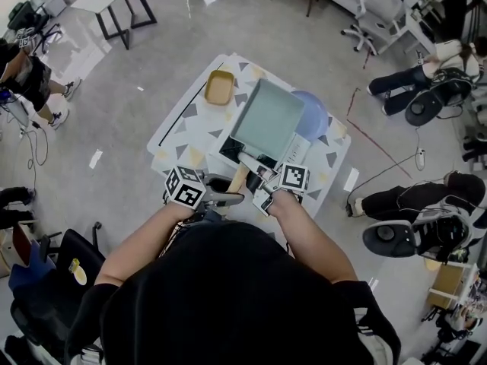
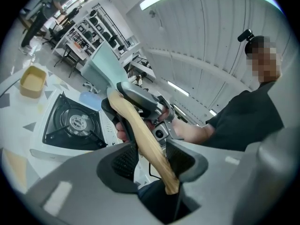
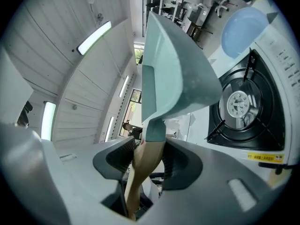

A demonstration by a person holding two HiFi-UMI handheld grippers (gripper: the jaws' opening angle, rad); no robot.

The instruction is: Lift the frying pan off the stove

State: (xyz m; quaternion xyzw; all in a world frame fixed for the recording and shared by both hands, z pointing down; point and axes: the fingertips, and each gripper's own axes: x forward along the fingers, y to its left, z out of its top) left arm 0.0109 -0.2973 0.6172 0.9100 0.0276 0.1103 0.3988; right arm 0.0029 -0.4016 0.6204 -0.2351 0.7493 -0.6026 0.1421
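The square pale-green frying pan point(image 1: 268, 119) hangs in the air above the white single-burner gas stove point(image 1: 228, 150), clear of its burner point(image 3: 241, 104). Its wooden handle point(image 1: 239, 177) points toward me. My left gripper point(image 1: 228, 198) is shut on the handle's near end point(image 2: 140, 135). Further up, close to the pan, my right gripper point(image 1: 259, 177) is shut on the handle point(image 3: 143, 165). In the right gripper view the pan point(image 3: 173, 74) rises tilted beside the bare burner. The left gripper view shows the pan point(image 2: 105, 67) above the black grate point(image 2: 75, 122), with the right gripper point(image 2: 150, 107) clamped ahead of my jaws.
The stove stands on a small white table point(image 1: 179, 124) with triangle patterns. A yellow container point(image 1: 219, 87) sits at its far left, a pale-blue round plate point(image 1: 316, 112) beside the stove at the right. Chairs, desks and seated people ring the table.
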